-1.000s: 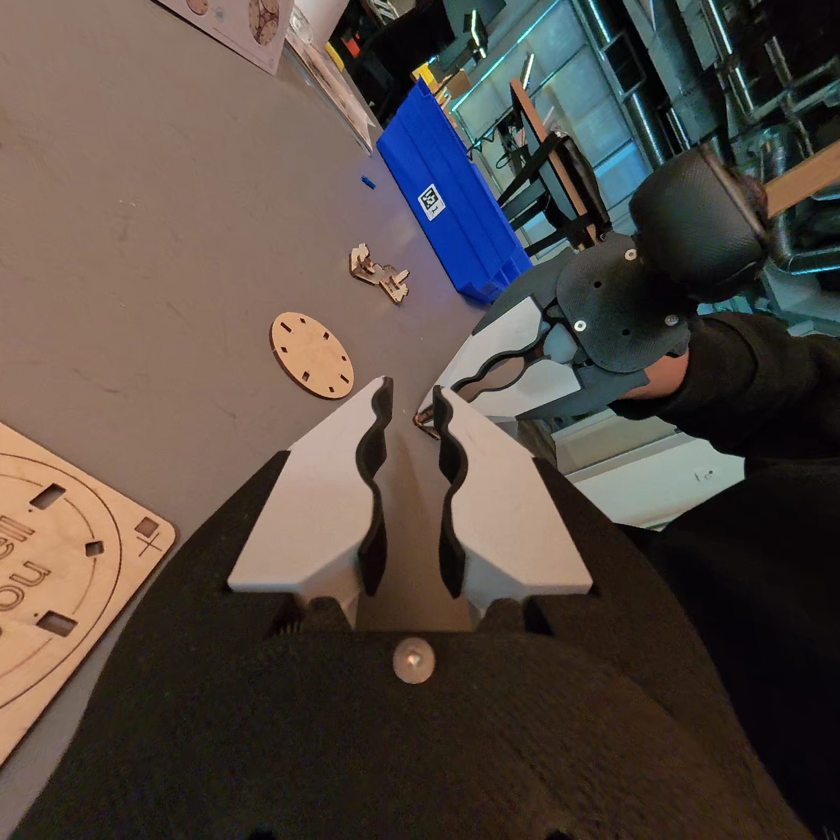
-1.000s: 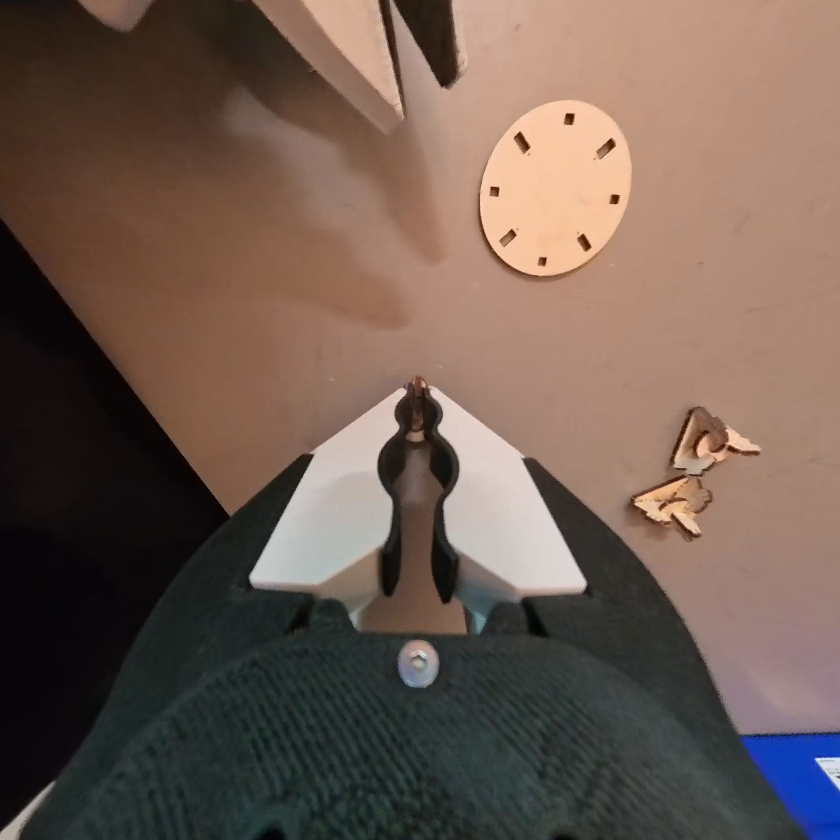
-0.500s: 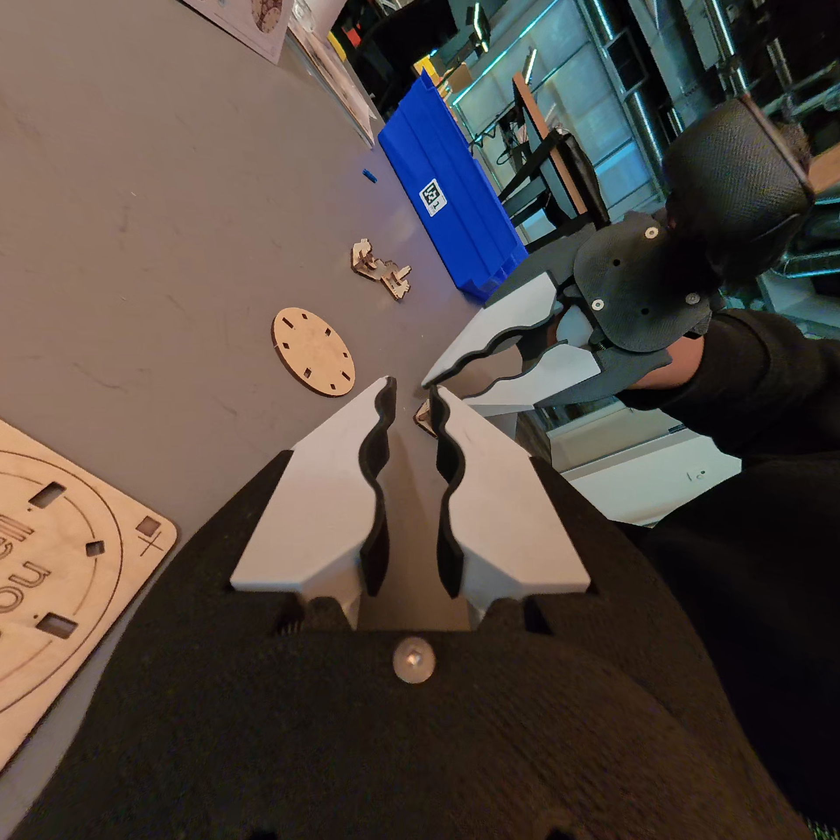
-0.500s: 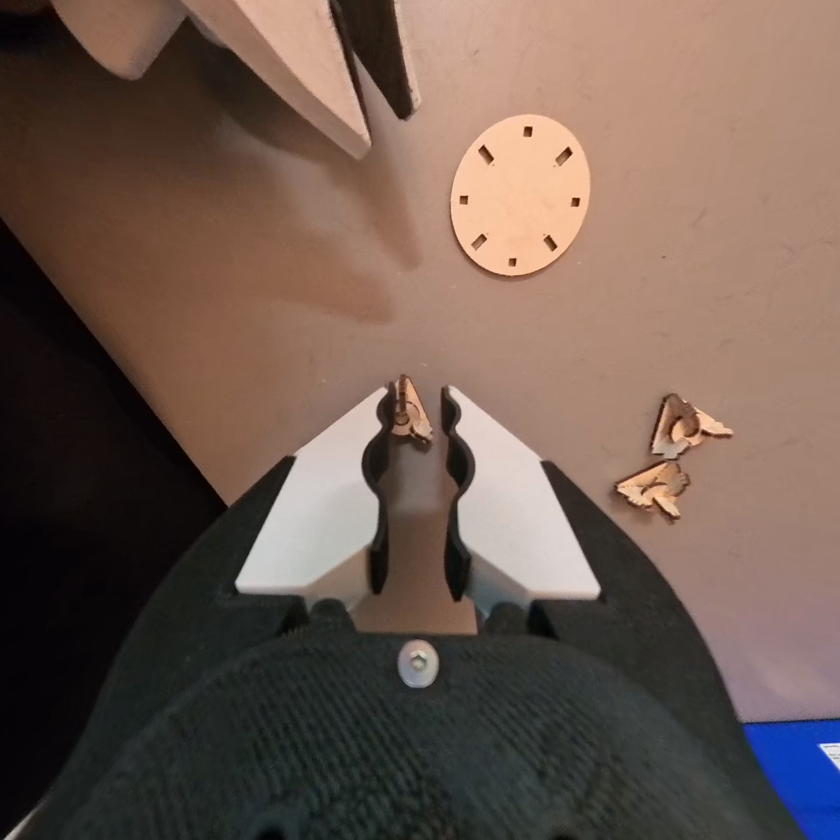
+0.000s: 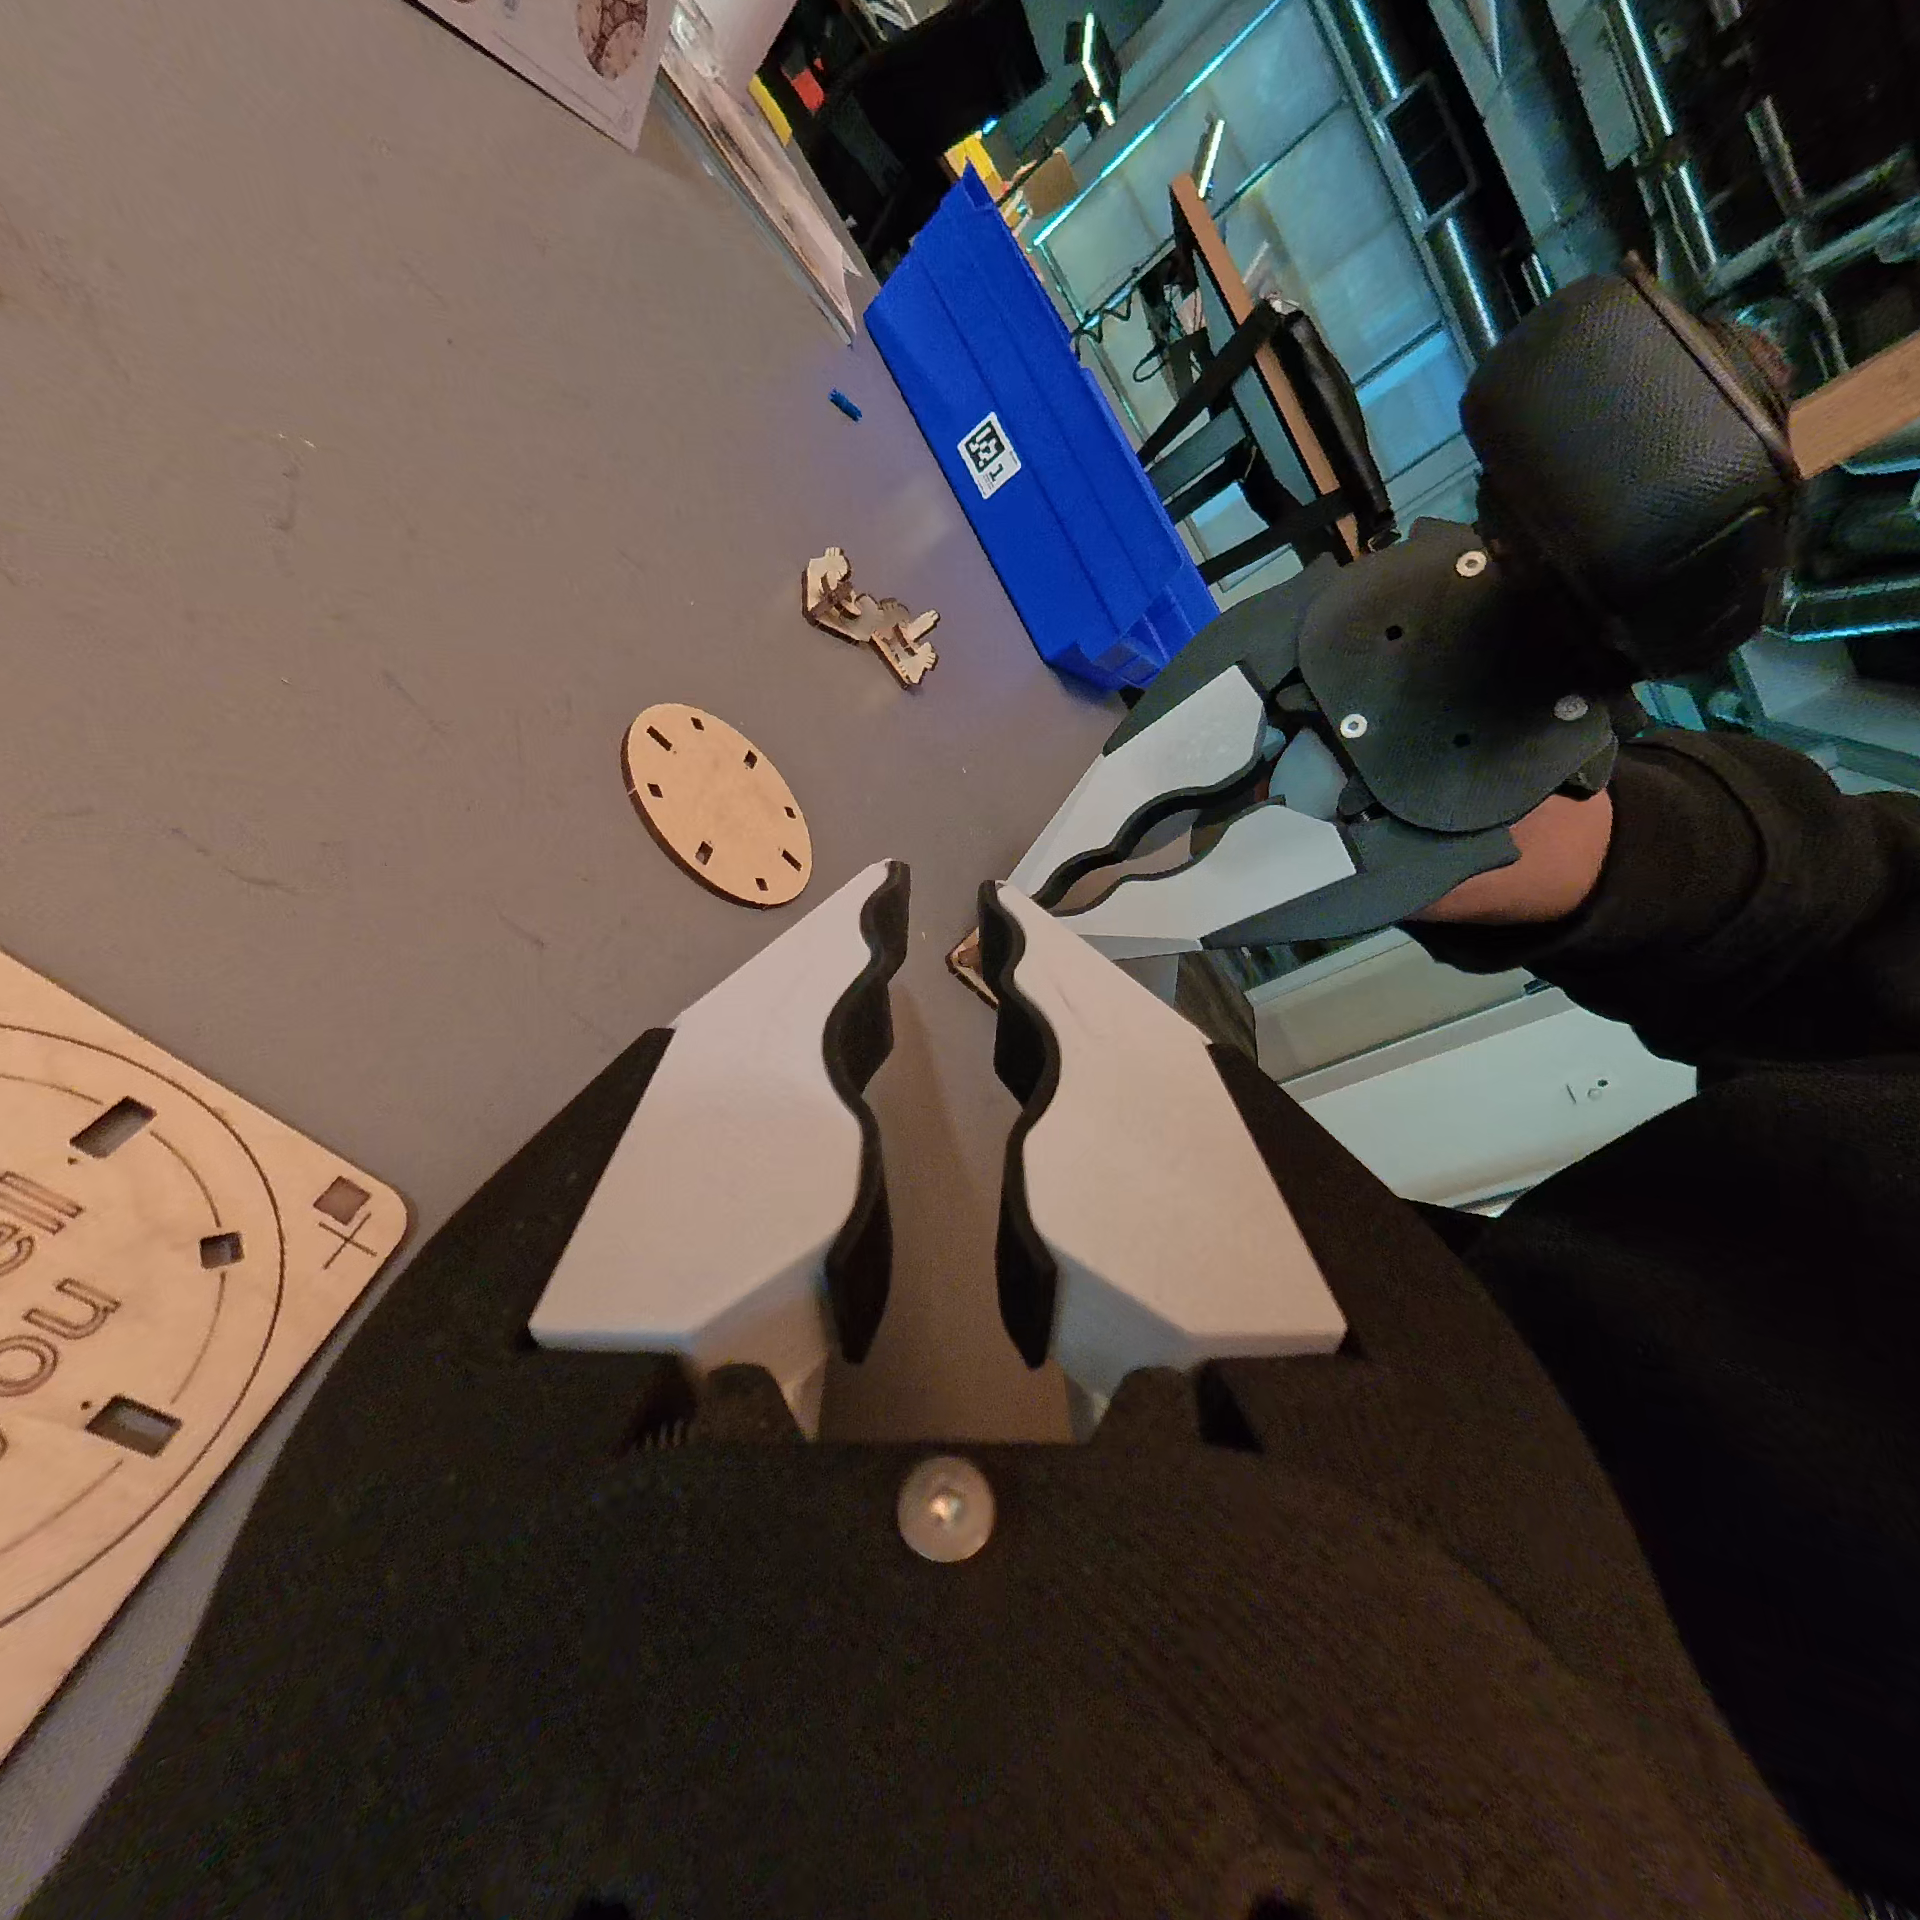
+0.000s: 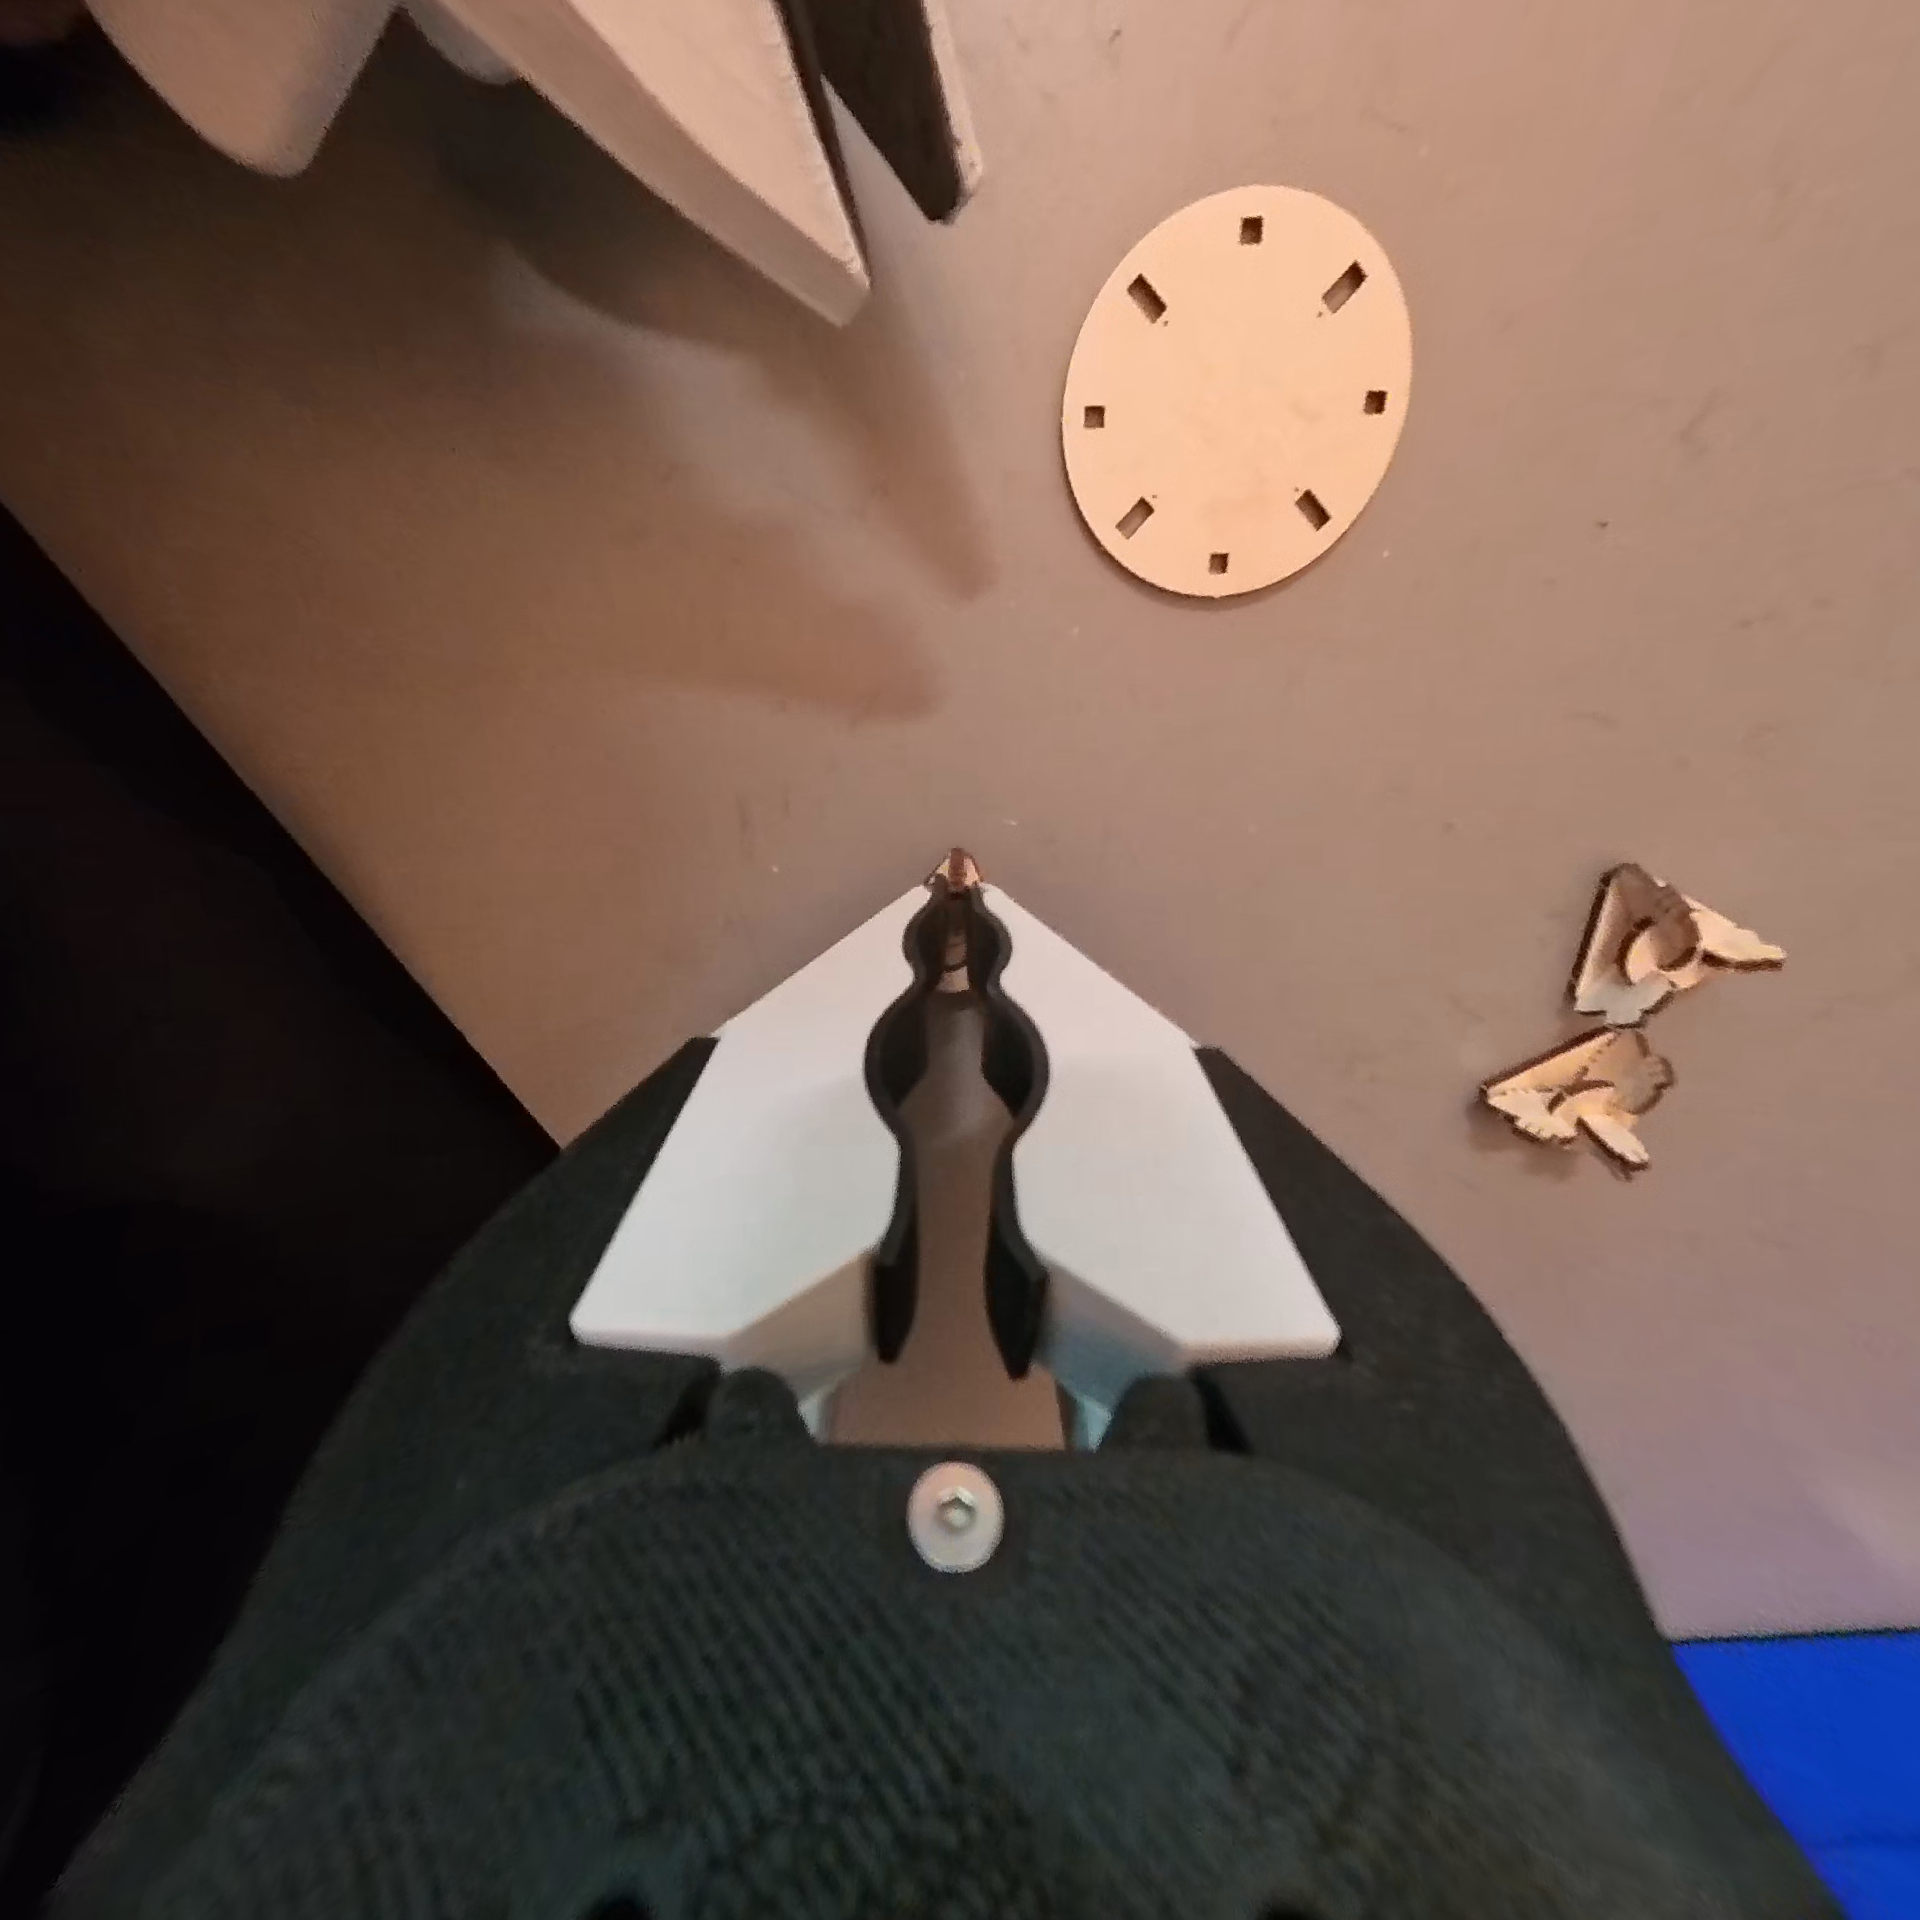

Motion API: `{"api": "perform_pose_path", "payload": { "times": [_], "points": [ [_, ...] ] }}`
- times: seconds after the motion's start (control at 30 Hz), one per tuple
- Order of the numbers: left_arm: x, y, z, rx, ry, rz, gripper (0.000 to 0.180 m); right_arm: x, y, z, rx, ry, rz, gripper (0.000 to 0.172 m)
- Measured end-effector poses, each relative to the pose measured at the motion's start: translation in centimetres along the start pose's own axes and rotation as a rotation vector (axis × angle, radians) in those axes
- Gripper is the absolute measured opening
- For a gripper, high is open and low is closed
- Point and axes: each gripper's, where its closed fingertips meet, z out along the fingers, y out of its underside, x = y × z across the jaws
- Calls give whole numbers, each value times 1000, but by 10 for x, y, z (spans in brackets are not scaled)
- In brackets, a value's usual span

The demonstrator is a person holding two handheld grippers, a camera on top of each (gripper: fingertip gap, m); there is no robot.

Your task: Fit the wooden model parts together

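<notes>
My right gripper [image 6: 956, 902] is shut on a small flat wooden piece [image 6: 957, 920], held edge-on between the pad tips just above the grey table [image 6: 1351, 779]. In the left wrist view this gripper [image 5: 1044, 896] reaches in from the right, and a corner of the piece [image 5: 968, 961] shows just beside my left gripper's right fingertip. My left gripper [image 5: 943, 904] is open with nothing between its pads, tips close to the right gripper's tips. Its fingers [image 6: 790, 177] show at the top left of the right wrist view.
A round wooden disc with several slots [image 5: 717, 821] [image 6: 1236, 395] lies flat beyond the grippers. Two more small wooden pieces [image 5: 873, 618] [image 6: 1662, 956] lie beside it. A blue bin [image 5: 1029, 447] stands at the table's far edge. A large engraved wooden board [image 5: 156, 1299] lies at the left. The left gripper's tips are roughly 9 cm from the right gripper's.
The right gripper held the wooden piece, opened half a second ago with the piece leaning on one pad, and has shut on it again. The left gripper has narrowed slightly.
</notes>
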Motion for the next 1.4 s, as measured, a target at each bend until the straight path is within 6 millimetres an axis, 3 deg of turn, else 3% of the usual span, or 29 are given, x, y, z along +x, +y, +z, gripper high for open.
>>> {"api": "perform_pose_path", "payload": {
  "times": [0.9, 0.93, 0.97, 1.0, 1.13, 1.27, 1.4],
  "points": [
    [0, 0, -1, 5, 0, -5, 8, 1, -1, 8, -24, 52, 162, 0],
    [0, 0, -1, 5, 0, -6, 8, 3, -2, 8, -23, 53, 159, 2],
    [0, 0, -1, 4, -1, -6, 7, 4, -4, 6, -14, 59, 151, 22],
    [0, 0, -1, 3, -2, -6, 7, 5, -8, 2, 12, 62, 142, 32],
    [-1, 0, -1, 3, -10, -2, 7, 13, -21, -23, 117, 104, 117, 34],
    [-1, 0, -1, 2, -15, 0, 7, 16, -8, -32, 121, 159, 111, 32],
    [-2, 0, -1, 4, -18, 2, 7, 4, 5, -27, 135, 145, 147, 30]
  ]
}}
